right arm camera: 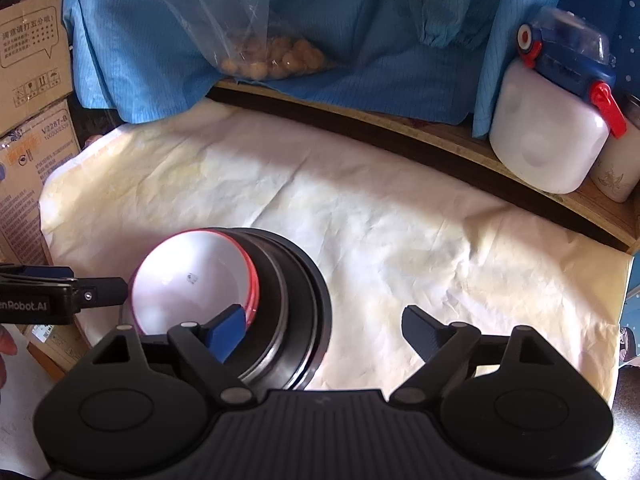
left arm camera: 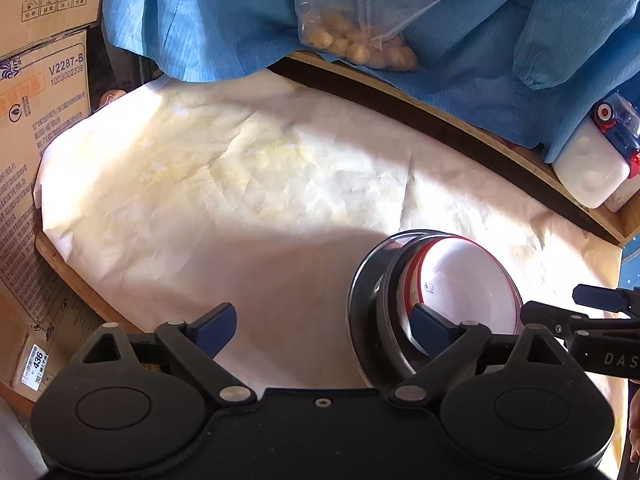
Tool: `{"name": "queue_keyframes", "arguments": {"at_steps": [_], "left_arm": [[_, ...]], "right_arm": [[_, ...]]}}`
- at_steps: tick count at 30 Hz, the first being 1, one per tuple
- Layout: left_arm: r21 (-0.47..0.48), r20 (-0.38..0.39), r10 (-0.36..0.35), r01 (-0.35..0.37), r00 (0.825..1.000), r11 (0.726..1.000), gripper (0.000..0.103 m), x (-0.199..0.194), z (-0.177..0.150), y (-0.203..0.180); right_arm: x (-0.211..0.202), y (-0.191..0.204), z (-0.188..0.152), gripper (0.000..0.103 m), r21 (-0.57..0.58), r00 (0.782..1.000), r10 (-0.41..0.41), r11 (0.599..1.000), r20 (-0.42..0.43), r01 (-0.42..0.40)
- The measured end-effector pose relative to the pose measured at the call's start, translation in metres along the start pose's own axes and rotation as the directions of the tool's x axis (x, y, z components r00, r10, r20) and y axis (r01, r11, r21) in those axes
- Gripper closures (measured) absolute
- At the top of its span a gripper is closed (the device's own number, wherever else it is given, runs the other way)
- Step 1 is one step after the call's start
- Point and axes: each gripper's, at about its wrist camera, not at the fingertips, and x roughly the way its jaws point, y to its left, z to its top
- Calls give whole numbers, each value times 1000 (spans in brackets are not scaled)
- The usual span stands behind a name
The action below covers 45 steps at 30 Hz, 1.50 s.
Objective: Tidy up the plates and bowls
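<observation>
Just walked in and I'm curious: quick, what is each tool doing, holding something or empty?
Left tool: open, holding nothing.
Right tool: open, holding nothing; one finger sits in front of the stacked bowls.

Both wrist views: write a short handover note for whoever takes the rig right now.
Left gripper: open, holding nothing, its right finger at the stack.
Right gripper: open, holding nothing, its left finger at the stack.
White bowl with red rim sits nested on top of dark dishes on the cream cloth.
Done: stacking looks finished, one pile.
Left: no other plates or bowls in view; judging by that, only backing both grippers away.
</observation>
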Motion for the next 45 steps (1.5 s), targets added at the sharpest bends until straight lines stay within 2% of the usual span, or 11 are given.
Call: {"name": "queue_keyframes", "arguments": {"at_steps": [3, 6, 11, 15, 21, 30, 39, 45], "left_arm": [[-8, 36, -3, 3, 999, 1000, 1, -3, -1, 3], [-21, 58, -8, 9, 998, 1000, 1, -4, -4, 4], [-11, 87, -5, 6, 996, 1000, 1, -7, -7, 0], [-7, 144, 42, -41, 989, 999, 1, -14, -10, -10], [-51, 218, 124, -116, 968, 992, 1, -28, -21, -21], [-108, 277, 235, -213, 932, 971, 1, -49, -47, -35], [-204, 272, 302, -252, 913, 946, 1, -59, -87, -63], [-225, 275, 346, -290, 897, 930, 1, -66, -108, -85]], "right_arm": [[-2, 1, 0, 6, -3, 1000, 5, 1000, 18, -5], [-6, 1, -1, 1, -9, 999, 6, 1000, 38, -6], [-13, -1, -1, 0, -30, 995, 36, 999, 90, -34], [-17, -3, 0, 0, -66, 988, 97, 994, 122, -89], [-22, -8, -2, 0, -134, 974, 173, 979, 145, -154], [-30, -21, -11, 0, -204, 942, 259, 955, 212, -217], [-42, -38, -31, 0, -282, 931, 315, 924, 185, -257], [-53, -51, -42, 0, -311, 926, 332, 912, 178, -267]]}}
